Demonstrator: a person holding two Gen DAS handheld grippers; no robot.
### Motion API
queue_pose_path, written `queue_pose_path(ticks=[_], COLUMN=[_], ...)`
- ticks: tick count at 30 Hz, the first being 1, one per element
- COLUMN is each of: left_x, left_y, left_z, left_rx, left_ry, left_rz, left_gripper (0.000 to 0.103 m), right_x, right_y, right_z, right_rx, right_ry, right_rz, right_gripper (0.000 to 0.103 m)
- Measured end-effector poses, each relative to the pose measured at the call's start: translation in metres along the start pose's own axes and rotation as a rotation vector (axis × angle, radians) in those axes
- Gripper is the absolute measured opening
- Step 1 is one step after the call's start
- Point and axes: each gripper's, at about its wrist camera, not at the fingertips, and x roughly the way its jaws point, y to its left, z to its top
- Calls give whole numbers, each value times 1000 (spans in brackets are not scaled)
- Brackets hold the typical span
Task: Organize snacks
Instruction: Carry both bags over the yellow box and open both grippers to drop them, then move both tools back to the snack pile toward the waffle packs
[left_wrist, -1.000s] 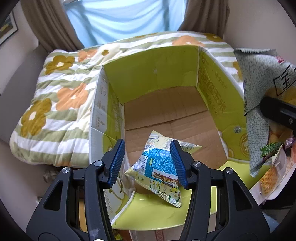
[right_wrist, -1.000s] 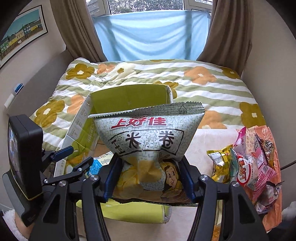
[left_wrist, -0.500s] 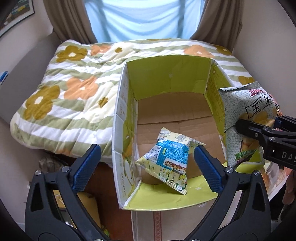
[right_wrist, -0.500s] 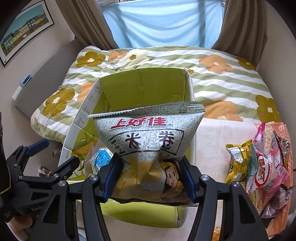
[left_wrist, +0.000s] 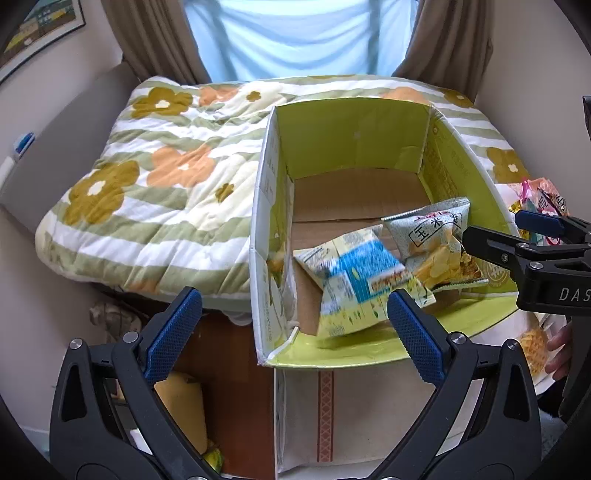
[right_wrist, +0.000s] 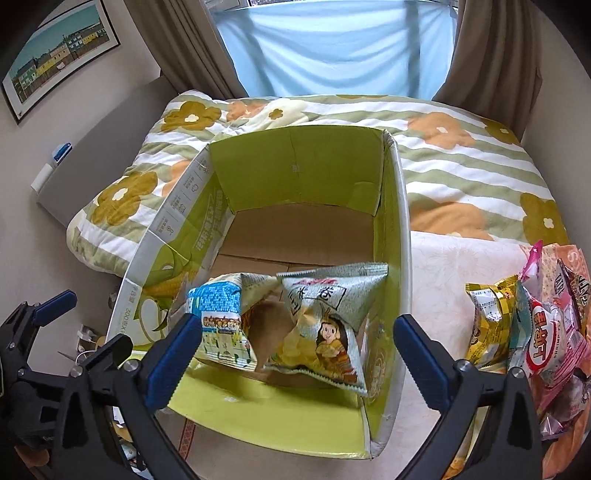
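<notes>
An open green cardboard box (left_wrist: 351, 136) (right_wrist: 295, 162) stands at the bed's edge. Inside it lie a blue-and-yellow snack bag (left_wrist: 354, 280) (right_wrist: 221, 325) and a grey-green corn-roll bag (left_wrist: 436, 243) (right_wrist: 325, 325), side by side and touching. My left gripper (left_wrist: 295, 332) is open and empty in front of the box's near left corner. My right gripper (right_wrist: 299, 354) is open and empty just above the box's near edge, over the grey-green bag; it also shows in the left wrist view (left_wrist: 535, 240) at the box's right wall.
A flowered quilt (left_wrist: 155, 177) covers the bed behind and left of the box. Several more snack bags (right_wrist: 528, 332) lie on a pale cloth (right_wrist: 461, 266) right of the box. A brown carton (left_wrist: 325, 406) stands under the box.
My right gripper opened and let go of the grey-green bag, which dropped into the box beside the blue bag. My left gripper opened wide and drew back toward the near left.
</notes>
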Motion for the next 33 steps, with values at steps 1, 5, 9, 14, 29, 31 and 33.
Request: queue_pose_path(ticks=[1,5,9,14,29,31,33], left_x=[0,-8,-21,-46,-69,-68,-66], left_y=[1,5,9,7,-103,-126,-149], left_z=[-1,-4,-5,-4,-10,-13,-19], left_rx=[-4,-14,-24,-43,172,199,224], left_ry=[2,-7,-40,-140,-159,-144,-126], left_rz=[-3,-11,-25,-138,-349,-357,-366], left_gripper=[100,100,100,103,103,103,103], right_x=[-1,-9,-25,-57,-151,-159,-165], right_y=[0,2,9,8,-75,-95,-117], right_z=[-2,-4,-5,-11,-67,-76,-85], right_rx=[0,-5,-32,-12,178,186,193], right_ry=[1,-8,-38,-113,-204,-193,-182], right_rz=[3,5,-17,-47,-219,-215,-221], right_gripper=[103,103,103,103,103,103,103])
